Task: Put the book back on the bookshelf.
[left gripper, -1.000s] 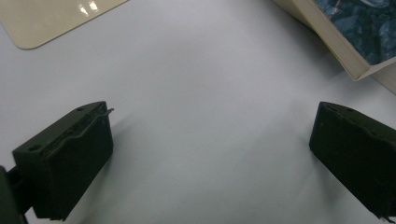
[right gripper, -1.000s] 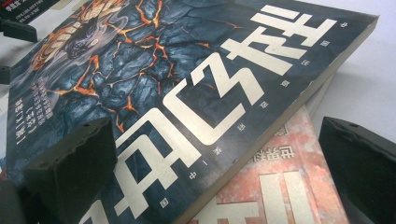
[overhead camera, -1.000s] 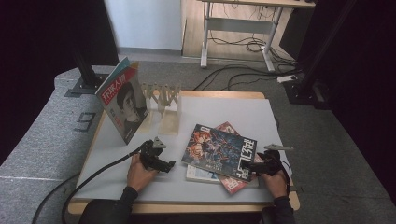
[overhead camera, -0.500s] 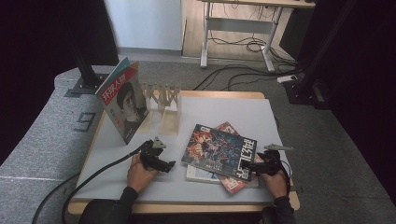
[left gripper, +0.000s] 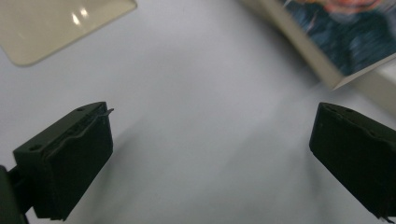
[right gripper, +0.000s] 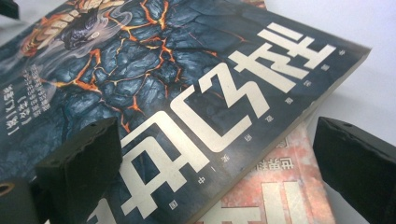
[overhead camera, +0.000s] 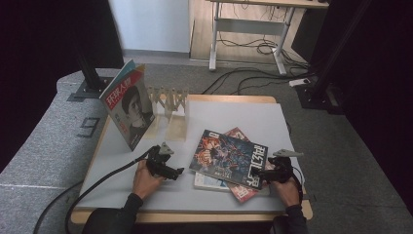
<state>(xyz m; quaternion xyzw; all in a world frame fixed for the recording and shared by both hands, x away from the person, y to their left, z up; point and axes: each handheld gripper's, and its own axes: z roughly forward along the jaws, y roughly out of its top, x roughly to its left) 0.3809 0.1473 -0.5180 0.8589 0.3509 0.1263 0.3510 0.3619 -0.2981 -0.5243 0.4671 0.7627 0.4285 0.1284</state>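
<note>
High view matches the earlier frames: nothing has moved. Right tool (overhead camera: 265,174), jaws apart, hovers at the dark magazine (overhead camera: 229,157) topping the stack on the bench (overhead camera: 253,119); left tool (overhead camera: 176,171) waits spread, empty.

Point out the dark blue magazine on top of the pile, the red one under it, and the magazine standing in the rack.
dark blue magazine (overhead camera: 229,156): high view, middle of its cover.
red magazine (right gripper: 280,186): right gripper view, exposed cover corner.
standing magazine (overhead camera: 131,109): high view, front cover.
</note>
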